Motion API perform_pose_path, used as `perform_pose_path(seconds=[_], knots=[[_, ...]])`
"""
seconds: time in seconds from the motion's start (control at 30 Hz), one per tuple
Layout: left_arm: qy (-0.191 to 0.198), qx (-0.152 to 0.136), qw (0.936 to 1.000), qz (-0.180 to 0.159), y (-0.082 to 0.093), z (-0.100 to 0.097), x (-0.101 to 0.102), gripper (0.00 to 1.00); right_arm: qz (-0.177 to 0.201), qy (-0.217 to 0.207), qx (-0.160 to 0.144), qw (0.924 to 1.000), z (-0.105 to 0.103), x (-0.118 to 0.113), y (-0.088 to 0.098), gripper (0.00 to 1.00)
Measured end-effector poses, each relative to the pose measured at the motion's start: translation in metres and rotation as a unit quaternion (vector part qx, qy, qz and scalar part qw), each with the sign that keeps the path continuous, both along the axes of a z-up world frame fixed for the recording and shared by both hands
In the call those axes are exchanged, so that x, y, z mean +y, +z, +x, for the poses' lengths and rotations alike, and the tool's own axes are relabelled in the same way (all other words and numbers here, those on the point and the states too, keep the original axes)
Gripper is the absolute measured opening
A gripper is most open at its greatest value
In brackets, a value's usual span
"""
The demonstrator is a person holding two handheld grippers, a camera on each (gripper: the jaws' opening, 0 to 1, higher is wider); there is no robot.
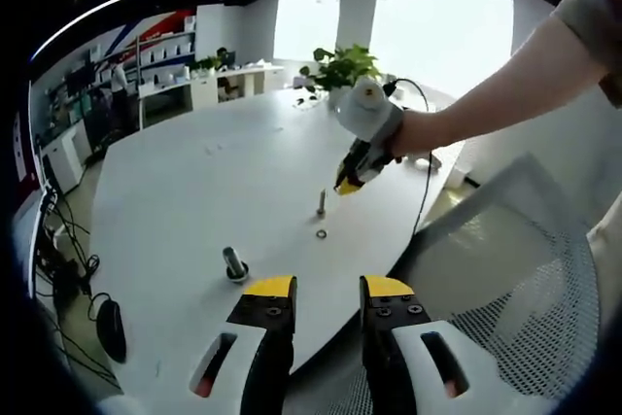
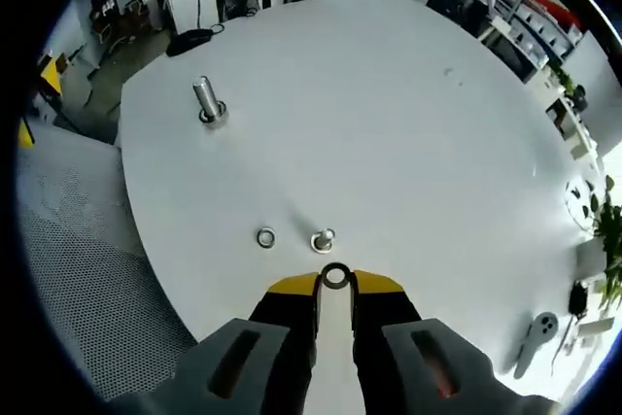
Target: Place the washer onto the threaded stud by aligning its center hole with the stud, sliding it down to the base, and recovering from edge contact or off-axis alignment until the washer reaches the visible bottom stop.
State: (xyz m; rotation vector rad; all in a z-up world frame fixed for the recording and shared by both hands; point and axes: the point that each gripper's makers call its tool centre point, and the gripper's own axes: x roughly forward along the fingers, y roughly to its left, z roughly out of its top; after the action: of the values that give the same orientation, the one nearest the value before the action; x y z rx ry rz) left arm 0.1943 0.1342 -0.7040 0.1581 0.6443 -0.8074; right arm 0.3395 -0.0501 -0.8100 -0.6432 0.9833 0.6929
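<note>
In the right gripper view, the right gripper [image 2: 335, 282] sits at the bottom centre with its jaws clamped on a washer [image 2: 335, 276], held on edge just below a short stud [image 2: 324, 239] standing on the white table [image 2: 408, 114]. A 2nd washer [image 2: 265, 237] lies flat just left of that stud, and a larger bolt [image 2: 208, 102] stands at upper left. In the left gripper view, the left gripper [image 1: 328, 291] shows at the bottom with jaws apart, holding nothing, above a mesh chair [image 1: 515, 269] at lower right
</note>
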Motion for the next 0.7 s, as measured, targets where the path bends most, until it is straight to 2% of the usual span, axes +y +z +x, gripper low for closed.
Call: perform_pose_path(seconds=[0.13,0.7], knots=[[0.000,-0.001,1.0000,0.000,0.000,0.000,0.000,0.24,0.004,0.004,-0.004,1.0000,0.004,0.005,0.003,0.14],[-0.001,0.004,1.0000,0.001,-0.002,-0.001,0.000,0.24,-0.007,0.026,0.015,0.9995,0.010,0.017,-0.001,0.14]])
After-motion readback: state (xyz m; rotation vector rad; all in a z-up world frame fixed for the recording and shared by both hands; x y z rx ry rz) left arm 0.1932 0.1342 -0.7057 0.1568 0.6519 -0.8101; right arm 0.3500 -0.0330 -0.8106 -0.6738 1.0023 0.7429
